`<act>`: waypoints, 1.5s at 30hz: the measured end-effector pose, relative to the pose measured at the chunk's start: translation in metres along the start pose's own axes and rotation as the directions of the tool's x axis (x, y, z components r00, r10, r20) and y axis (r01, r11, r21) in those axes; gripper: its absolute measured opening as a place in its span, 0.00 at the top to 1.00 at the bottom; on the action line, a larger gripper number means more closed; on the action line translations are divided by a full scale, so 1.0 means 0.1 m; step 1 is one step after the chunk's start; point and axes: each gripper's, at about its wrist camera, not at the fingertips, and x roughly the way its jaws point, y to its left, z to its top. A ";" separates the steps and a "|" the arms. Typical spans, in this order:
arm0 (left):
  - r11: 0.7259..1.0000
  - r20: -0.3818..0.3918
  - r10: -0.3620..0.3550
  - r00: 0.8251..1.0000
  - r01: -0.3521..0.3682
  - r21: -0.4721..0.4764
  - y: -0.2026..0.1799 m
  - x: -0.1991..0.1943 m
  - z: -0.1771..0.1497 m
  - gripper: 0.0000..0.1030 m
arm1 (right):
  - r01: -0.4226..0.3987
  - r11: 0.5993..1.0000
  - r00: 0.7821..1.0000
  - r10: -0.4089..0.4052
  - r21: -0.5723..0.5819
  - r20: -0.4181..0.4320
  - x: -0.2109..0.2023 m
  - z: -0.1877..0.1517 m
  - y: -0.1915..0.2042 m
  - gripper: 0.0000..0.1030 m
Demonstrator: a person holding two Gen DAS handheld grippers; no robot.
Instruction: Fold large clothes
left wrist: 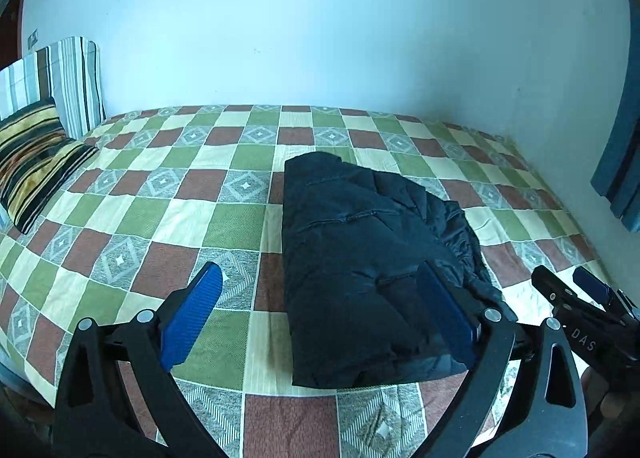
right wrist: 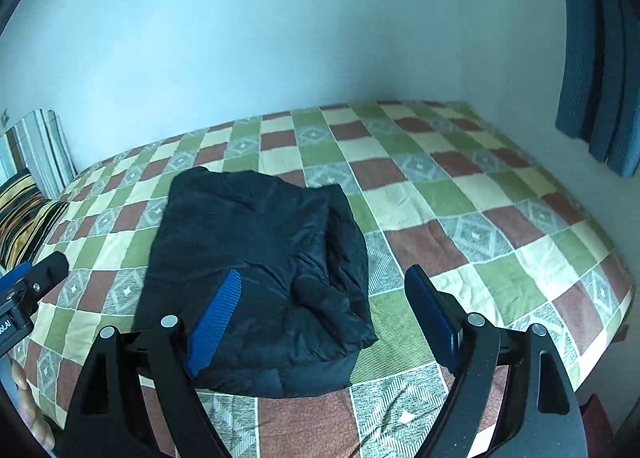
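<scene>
- Jacket (left wrist: 360, 266), dark navy and puffy with stitched quilting lines, lies folded into a thick block on the bed (left wrist: 132, 218); everything below is placed relative to this jacket.
- Bed cover under the jacket is a checked patchwork of green, cream, rust-red and grey diamond squares, and it shows on all sides of the jacket.
- Jacket's near edge is a straight folded hem; its right side is bunched, with loose rumpled layers showing in the right wrist view (right wrist: 256, 258).
- Left hand-held gripper (left wrist: 320, 318) has its blue pads spread wide and holds nothing: one pad lies over the cover left of the jacket, the other lines up with the jacket's right near corner. Whether that pad touches the fabric cannot be told.
- Right hand-held gripper (right wrist: 324, 318) is also spread wide and empty: its left pad appears over the jacket's near part, its right pad over the cover to the jacket's right.
- Striped brown-and-gold pillow (left wrist: 36, 162) lies well to the left of the jacket, with a striped grey-and-white cushion (left wrist: 72, 78) upright against the wall behind it.
- Blue curtain (right wrist: 600, 58) hangs far to the right of the jacket, beyond the bed's edge.
- Pale wall (left wrist: 320, 18) rises behind the jacket.
</scene>
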 end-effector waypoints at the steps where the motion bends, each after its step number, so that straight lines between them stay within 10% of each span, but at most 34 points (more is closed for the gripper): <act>1: 1.000 0.007 -0.001 1.000 0.001 0.007 -0.02 -0.05 0.00 0.05 | -0.001 1.000 1.000 0.001 -0.010 0.007 -0.05 0.00 0.03 0.20; 45: 0.999 0.084 0.003 0.996 -0.007 0.044 -0.10 -0.44 -0.05 0.03 | -0.023 0.998 0.997 0.027 -0.061 0.073 -0.35 -0.03 0.24 0.17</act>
